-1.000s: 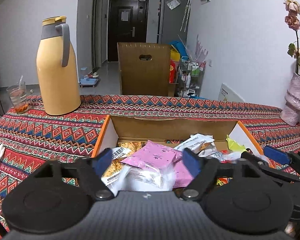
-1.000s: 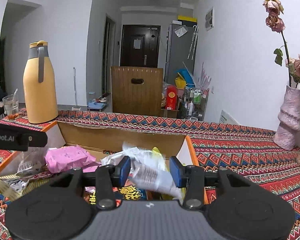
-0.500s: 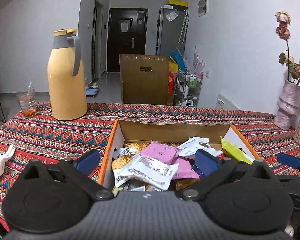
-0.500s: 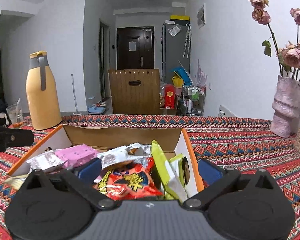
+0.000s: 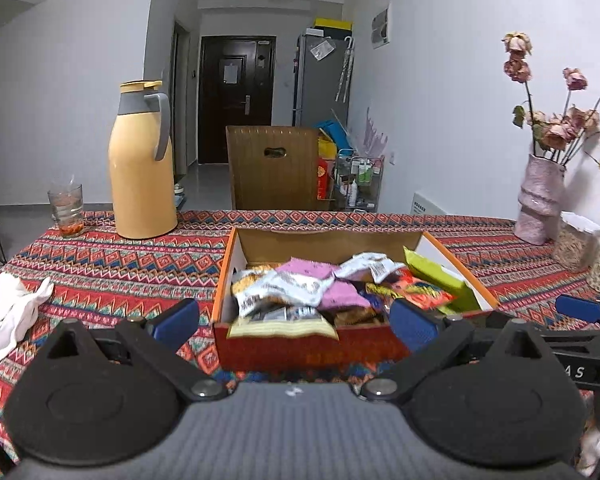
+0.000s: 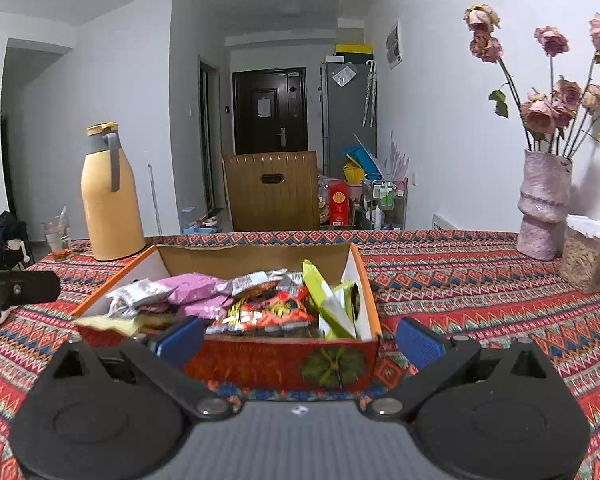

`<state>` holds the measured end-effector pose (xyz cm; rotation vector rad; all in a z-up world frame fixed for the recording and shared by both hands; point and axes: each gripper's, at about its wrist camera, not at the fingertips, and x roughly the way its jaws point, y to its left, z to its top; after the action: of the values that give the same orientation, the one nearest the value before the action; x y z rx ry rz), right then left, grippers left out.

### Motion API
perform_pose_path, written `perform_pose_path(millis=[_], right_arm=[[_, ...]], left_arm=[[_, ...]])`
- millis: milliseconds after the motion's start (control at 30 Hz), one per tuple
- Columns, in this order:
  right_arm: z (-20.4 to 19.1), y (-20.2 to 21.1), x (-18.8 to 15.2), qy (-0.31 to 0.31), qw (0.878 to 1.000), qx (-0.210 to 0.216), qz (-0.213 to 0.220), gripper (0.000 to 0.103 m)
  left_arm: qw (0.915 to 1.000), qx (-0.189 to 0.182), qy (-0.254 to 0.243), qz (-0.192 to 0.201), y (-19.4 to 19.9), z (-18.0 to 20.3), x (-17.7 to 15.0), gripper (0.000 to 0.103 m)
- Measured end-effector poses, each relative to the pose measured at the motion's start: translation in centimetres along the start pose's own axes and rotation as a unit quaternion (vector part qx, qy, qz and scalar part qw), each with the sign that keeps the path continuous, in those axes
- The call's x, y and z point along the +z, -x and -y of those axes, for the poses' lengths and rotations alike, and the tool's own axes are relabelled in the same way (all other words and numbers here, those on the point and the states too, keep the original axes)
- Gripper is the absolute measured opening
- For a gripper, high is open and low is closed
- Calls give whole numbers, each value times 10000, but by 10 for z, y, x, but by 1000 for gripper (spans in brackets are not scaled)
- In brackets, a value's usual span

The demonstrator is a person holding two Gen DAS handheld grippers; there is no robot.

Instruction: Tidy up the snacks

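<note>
Both tongs are spread wide and hold nothing: the left gripper [image 5: 294, 322] sits low in the centre of its frame and the right gripper [image 6: 300, 338] likewise in its own, each short of the near wall of the box [image 5: 300, 350]. The snacks [image 5: 300, 288] lie heaped inside that box, mid-frame in both views, and no packet shows on the cloth [image 5: 120, 268] around it, so the gathering looks done or close to it; what may be left is tidying the loose heap, since one pale packet [image 5: 282, 326] hangs over the near rim. Counting: one box, two pink packets [image 5: 324, 284], one green one [image 5: 436, 280] upright at the box's right side, one red one [image 6: 268, 310], several white ones, the exact total hidden by overlap. Farther out stand one flask [image 5: 142, 168] and one glass [image 5: 66, 210] at upper left, one vase [image 5: 540, 200] at right, and one white rag [image 5: 12, 314] at the left edge.
</note>
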<state>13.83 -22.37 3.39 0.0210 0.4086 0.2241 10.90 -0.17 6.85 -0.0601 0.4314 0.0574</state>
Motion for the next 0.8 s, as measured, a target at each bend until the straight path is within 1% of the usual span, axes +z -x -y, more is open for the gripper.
perform_pose_path(millis=[233,500,800], right_arm=[[1,37,-23,-28,10000,24,-42,103],[-1,66,-46,-107,9998,103,-148,103],[1,80,-65,-160,9994,112,-289,103]], left_arm=[[9999,-99,-23,-18,32,-4,-30,103],[9997,-128,31,-199,56,-10,-64,103],[9985,-215,170,-476,60,-13,-89,103]])
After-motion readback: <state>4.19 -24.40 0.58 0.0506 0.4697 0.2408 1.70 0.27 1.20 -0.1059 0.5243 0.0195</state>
